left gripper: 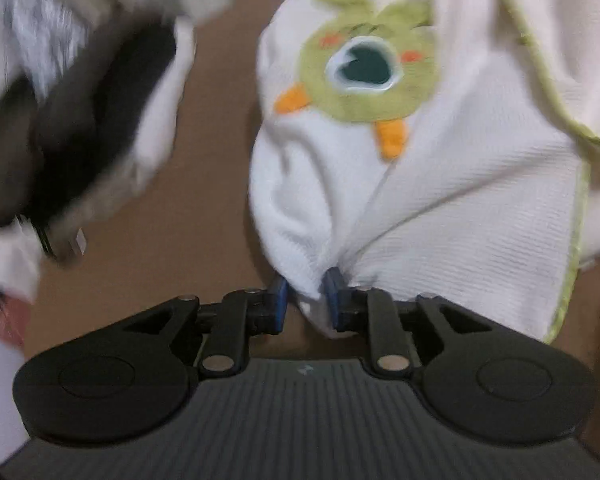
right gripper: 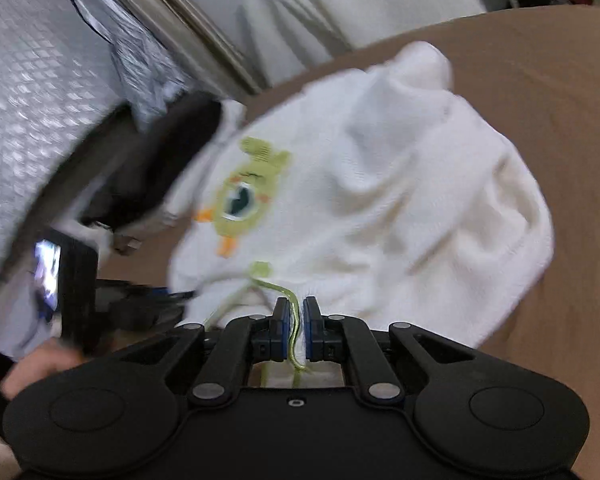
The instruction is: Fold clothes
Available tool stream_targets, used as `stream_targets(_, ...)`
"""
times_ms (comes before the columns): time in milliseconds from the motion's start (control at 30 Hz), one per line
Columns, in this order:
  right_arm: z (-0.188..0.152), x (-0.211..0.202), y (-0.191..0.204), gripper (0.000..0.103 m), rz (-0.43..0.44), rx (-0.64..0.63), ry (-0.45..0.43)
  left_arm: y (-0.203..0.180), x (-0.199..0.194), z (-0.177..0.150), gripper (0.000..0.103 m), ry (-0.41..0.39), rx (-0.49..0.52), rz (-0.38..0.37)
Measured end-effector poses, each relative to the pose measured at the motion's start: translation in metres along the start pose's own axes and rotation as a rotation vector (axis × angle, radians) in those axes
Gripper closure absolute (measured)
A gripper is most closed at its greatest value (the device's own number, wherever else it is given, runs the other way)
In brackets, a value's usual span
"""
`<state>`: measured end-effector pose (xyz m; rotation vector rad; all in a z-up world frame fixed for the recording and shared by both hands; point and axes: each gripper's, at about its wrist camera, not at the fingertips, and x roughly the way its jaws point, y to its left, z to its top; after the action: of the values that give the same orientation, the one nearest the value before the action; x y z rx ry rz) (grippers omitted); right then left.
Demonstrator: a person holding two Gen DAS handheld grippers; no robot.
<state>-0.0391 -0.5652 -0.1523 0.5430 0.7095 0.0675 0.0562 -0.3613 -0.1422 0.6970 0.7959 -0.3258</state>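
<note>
A white knit garment (left gripper: 440,200) with lime-green trim and a green cartoon patch (left gripper: 364,64) lies bunched on a brown surface (left gripper: 187,208). My left gripper (left gripper: 307,292) is shut on a fold of its white cloth, which bulges between the blue pads. In the right wrist view the same garment (right gripper: 380,208) spreads ahead with the patch (right gripper: 243,196) at its left. My right gripper (right gripper: 295,320) is shut on the garment's lime-green edging, a green cord running down between the pads. The other gripper's body (right gripper: 75,280) and a hand (right gripper: 39,364) show at the left.
The brown surface (right gripper: 540,100) extends right and far. A dark and white garment (left gripper: 99,128) lies blurred at the left. Quilted silvery material (right gripper: 31,100) and white cloth (right gripper: 340,0) stand behind the surface's far edge.
</note>
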Motion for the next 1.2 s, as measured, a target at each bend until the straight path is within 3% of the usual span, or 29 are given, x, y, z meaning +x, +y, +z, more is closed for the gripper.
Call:
stream_targets(67,-0.007,-0.001,0.009,0.095,-0.081,-0.064,-0.016,0.004,-0.015,0.007,0.071,-0.078,-0.014,-0.024)
stream_targets(133,-0.007,-0.004,0.014,0.095,-0.159,-0.112,-0.043,0.015,-0.024,0.01,0.058,-0.128,-0.087,-0.1)
stream_targets(267,-0.006,-0.007,0.026,0.095,-0.311,-0.227,-0.109,0.03,-0.037,0.005,0.047,-0.16,-0.203,-0.268)
stream_targets(300,-0.002,-0.008,0.025,0.095,-0.349,-0.269,-0.119,0.03,-0.039,0.005,0.043,-0.157,-0.203,-0.272)
stream_targets(333,0.002,-0.009,0.025,0.093,-0.384,-0.312,-0.127,0.028,-0.038,0.006,0.032,-0.144,-0.19,-0.26)
stream_targets(367,0.003,-0.012,0.026,0.084,-0.405,-0.351,-0.129,0.025,-0.037,0.007,0.026,-0.13,-0.178,-0.249)
stream_targets(400,0.005,-0.016,0.024,0.079,-0.406,-0.368,-0.127,0.022,-0.035,0.006,0.026,-0.114,-0.164,-0.241)
stream_targets(467,0.008,-0.021,0.018,0.061,-0.381,-0.342,-0.114,0.017,-0.031,0.003,0.026,-0.079,-0.14,-0.234)
stream_targets(533,0.006,-0.031,0.007,0.053,-0.342,-0.265,-0.097,0.017,-0.032,-0.003,0.024,-0.048,-0.139,-0.291)
stream_targets(633,-0.009,-0.041,-0.006,0.052,-0.257,-0.117,-0.035,0.016,-0.032,-0.016,0.011,-0.011,-0.144,-0.368)
stream_targets(767,-0.03,-0.055,-0.007,0.042,-0.292,-0.045,0.005,0.004,-0.024,-0.019,0.008,0.025,-0.128,-0.339)
stream_targets(867,-0.038,-0.052,-0.009,0.042,-0.237,-0.013,0.051,-0.005,-0.017,-0.021,0.008,0.052,-0.117,-0.317)
stream_targets(933,-0.042,-0.041,-0.009,0.041,-0.17,0.036,0.07,-0.001,-0.013,-0.018,0.011,0.053,-0.172,-0.319)
stream_targets(1000,-0.046,-0.026,-0.008,0.034,-0.109,0.076,0.056,0.006,-0.011,-0.015,0.047,0.021,-0.22,-0.316)
stream_targets(1033,-0.046,-0.016,-0.007,0.031,-0.099,0.086,0.043,0.01,-0.011,-0.014,0.078,0.005,-0.244,-0.314)
stream_targets(1067,-0.047,-0.007,-0.007,0.031,-0.113,0.095,0.03,0.012,-0.012,-0.012,0.083,-0.013,-0.258,-0.307)
stream_targets(1200,-0.041,0.016,-0.002,0.032,-0.179,0.056,0.002,0.01,-0.029,-0.011,0.085,-0.104,-0.225,-0.229)
